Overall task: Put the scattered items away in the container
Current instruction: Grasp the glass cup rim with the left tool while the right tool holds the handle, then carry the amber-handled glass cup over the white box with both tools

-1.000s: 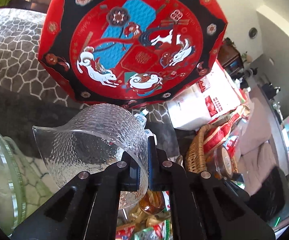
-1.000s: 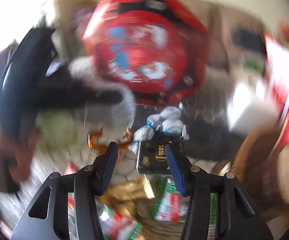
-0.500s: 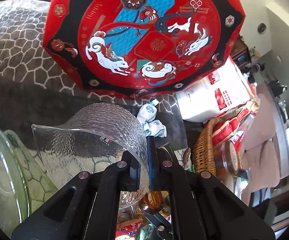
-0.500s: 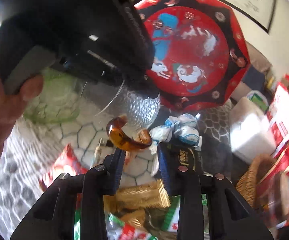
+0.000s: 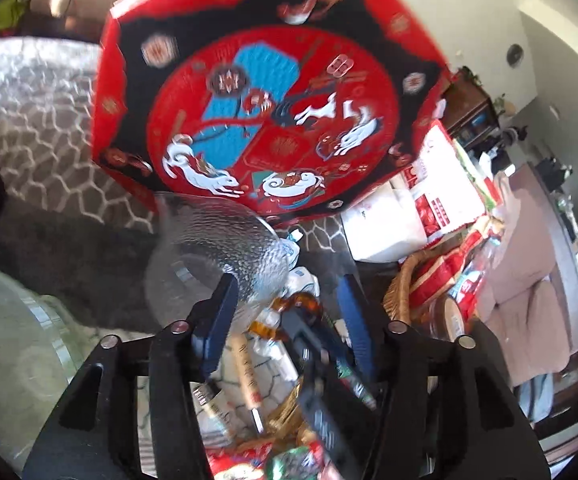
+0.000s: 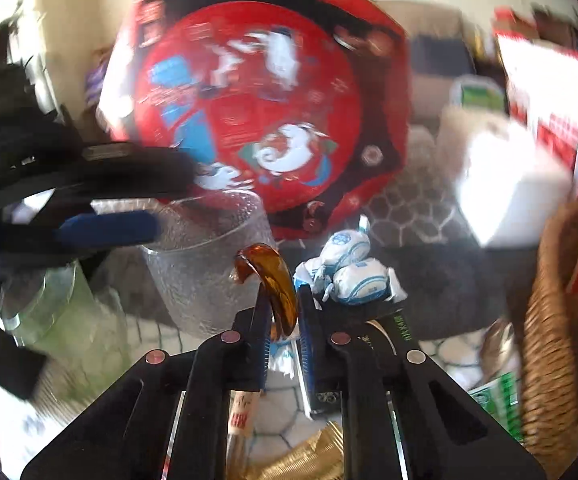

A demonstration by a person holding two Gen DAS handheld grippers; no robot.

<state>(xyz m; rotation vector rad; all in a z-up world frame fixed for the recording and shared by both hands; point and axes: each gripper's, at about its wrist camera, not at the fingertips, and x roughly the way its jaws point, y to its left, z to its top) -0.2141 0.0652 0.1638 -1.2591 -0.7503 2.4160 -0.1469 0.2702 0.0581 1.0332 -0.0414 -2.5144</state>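
Note:
A clear textured glass cup [image 5: 217, 256] with an amber handle [image 5: 289, 312] stands in front of a big red octagonal box [image 5: 265, 96]. My left gripper [image 5: 289, 320] is open, its jaws wide apart just behind the cup. In the right wrist view my right gripper [image 6: 283, 312] is shut on the amber handle [image 6: 273, 280], with the cup [image 6: 205, 264] to its left. The left gripper's blue pad [image 6: 105, 228] hangs beside the cup's rim. Blue-and-white wrapped candies [image 6: 353, 268] lie just right of the handle.
A wicker basket [image 6: 557, 340] stands at the right, a white box [image 6: 517, 188] behind it. A green glass lid [image 5: 13, 344] lies at the left. Snack packets and a gold wrapper [image 6: 309, 456] lie on the patterned cloth below the grippers.
My left gripper has let go of the cup's rim and opened wide. My right gripper has closed on the amber handle. Both views are blurred by motion.

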